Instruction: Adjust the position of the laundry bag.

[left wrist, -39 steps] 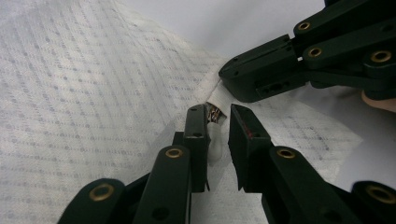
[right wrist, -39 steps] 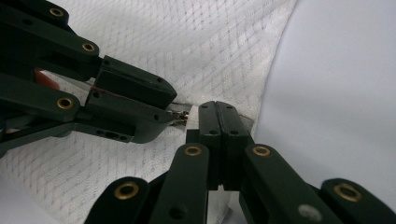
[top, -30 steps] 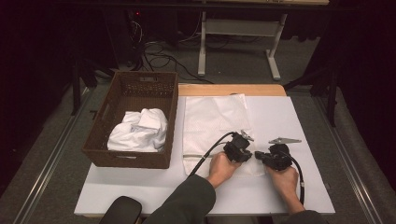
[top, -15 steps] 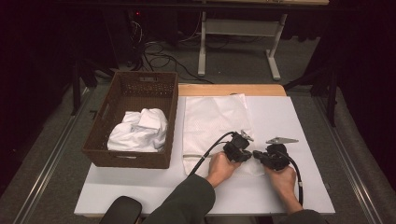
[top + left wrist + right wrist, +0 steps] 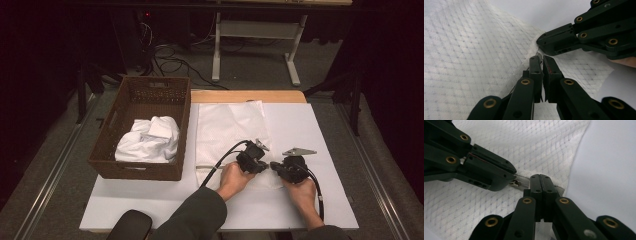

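Observation:
A white mesh bag (image 5: 227,125) lies flat on the white table (image 5: 312,125), its zipper running along the near edge. Both grippers meet at the bag's near right corner. My left gripper (image 5: 265,165) is shut on the small metal zipper pull (image 5: 514,183), and its jaws (image 5: 541,60) press together over the mesh. My right gripper (image 5: 274,166) comes in from the other side, shut on the zipper tape (image 5: 556,188) at the bag's end; its jaws (image 5: 541,178) are fully together. The two sets of tips sit a finger's width apart.
A brown wicker basket (image 5: 145,95) stands at the table's left with bunched white cloth (image 5: 150,140) inside. A wooden strip (image 5: 245,96) borders the far edge. A black rounded object (image 5: 130,225) sits at the near left. Bare table lies right of the bag.

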`<state>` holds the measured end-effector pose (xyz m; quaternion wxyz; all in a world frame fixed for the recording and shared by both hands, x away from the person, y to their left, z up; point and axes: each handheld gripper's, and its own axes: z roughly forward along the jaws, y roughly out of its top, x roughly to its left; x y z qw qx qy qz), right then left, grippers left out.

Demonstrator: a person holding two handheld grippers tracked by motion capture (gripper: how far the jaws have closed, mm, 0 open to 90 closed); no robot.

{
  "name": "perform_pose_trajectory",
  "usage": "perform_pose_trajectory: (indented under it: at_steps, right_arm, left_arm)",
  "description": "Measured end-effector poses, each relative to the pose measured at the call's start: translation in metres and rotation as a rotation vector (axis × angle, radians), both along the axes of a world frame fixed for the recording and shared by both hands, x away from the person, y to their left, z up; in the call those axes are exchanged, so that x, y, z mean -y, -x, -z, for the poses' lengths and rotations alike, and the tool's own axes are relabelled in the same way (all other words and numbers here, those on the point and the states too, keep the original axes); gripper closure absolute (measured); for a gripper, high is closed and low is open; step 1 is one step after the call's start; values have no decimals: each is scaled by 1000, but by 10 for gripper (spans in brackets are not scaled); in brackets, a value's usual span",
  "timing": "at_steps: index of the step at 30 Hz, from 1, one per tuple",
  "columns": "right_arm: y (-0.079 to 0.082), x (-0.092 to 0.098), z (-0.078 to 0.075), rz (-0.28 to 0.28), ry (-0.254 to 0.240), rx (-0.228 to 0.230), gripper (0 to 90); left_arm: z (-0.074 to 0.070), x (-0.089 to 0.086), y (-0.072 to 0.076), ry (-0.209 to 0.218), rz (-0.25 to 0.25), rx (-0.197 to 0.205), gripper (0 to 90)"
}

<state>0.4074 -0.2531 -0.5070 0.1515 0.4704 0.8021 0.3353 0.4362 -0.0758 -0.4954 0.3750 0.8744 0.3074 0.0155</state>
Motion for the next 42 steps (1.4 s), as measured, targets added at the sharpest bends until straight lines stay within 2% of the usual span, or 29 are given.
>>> perform_pose_trajectory:
  at_steps: [4, 14, 42]
  right_arm:
    - [1, -1, 0, -5, 14, 11, 900]
    - [0, 1, 1, 2, -11, -3, 900]
    - [0, 0, 1, 9, -11, -6, 899]
  left_arm:
    - [-2, -4, 1, -5, 3, 0, 861]
    - [-4, -13, 4, -3, -2, 3, 860]
    - [-9, -42, 11, -10, -19, 21, 860]
